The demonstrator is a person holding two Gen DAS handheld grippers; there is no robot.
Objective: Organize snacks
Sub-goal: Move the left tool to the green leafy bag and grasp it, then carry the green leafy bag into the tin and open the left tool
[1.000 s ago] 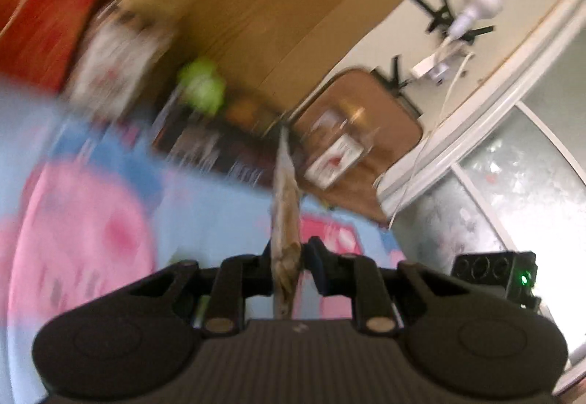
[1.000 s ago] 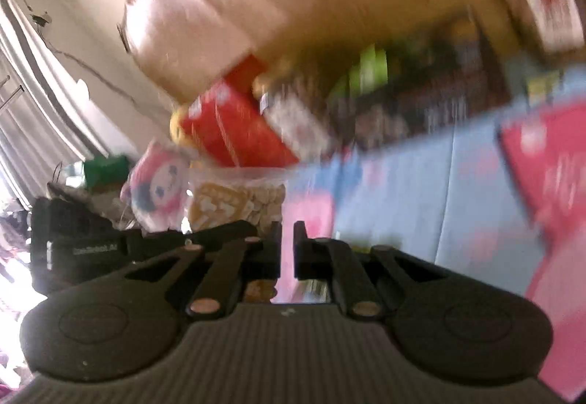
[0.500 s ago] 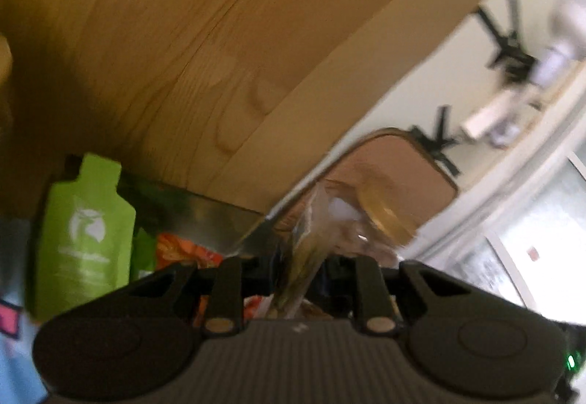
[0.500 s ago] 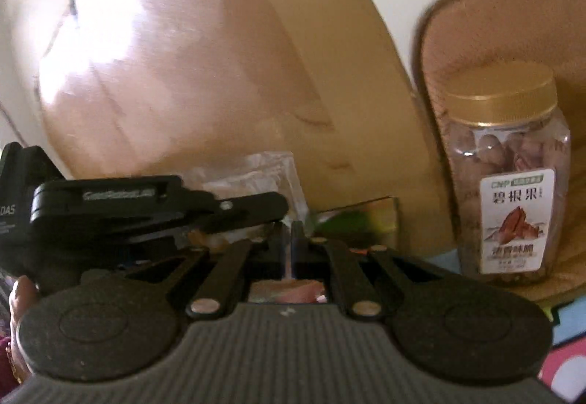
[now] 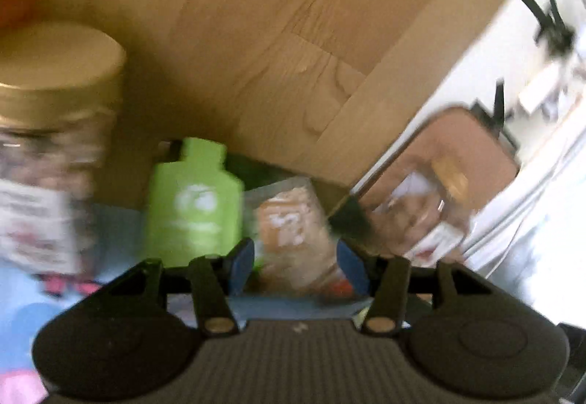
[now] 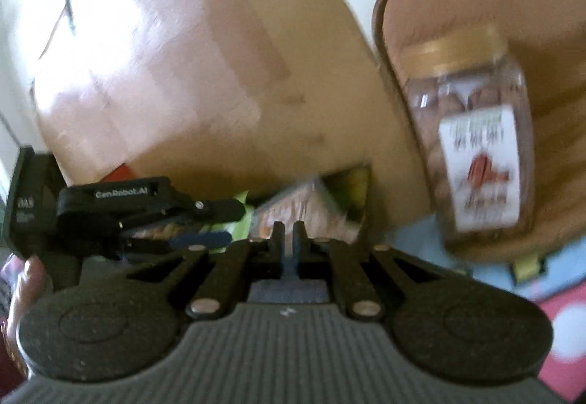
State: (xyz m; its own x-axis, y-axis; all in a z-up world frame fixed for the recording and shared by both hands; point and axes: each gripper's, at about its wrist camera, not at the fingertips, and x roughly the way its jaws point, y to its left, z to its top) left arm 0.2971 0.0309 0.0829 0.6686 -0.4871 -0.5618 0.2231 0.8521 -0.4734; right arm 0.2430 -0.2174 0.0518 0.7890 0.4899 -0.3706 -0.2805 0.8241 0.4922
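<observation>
L tongs just spread, snack bag loose between pads; R tongs pressed together, empty.

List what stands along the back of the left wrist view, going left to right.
Gold-lidded jar → green pouch → clear snack bag, sitting between the open fingers of the left tool, whose jaws have just been opening → second gold-lidded jar in the brown tray.
</observation>
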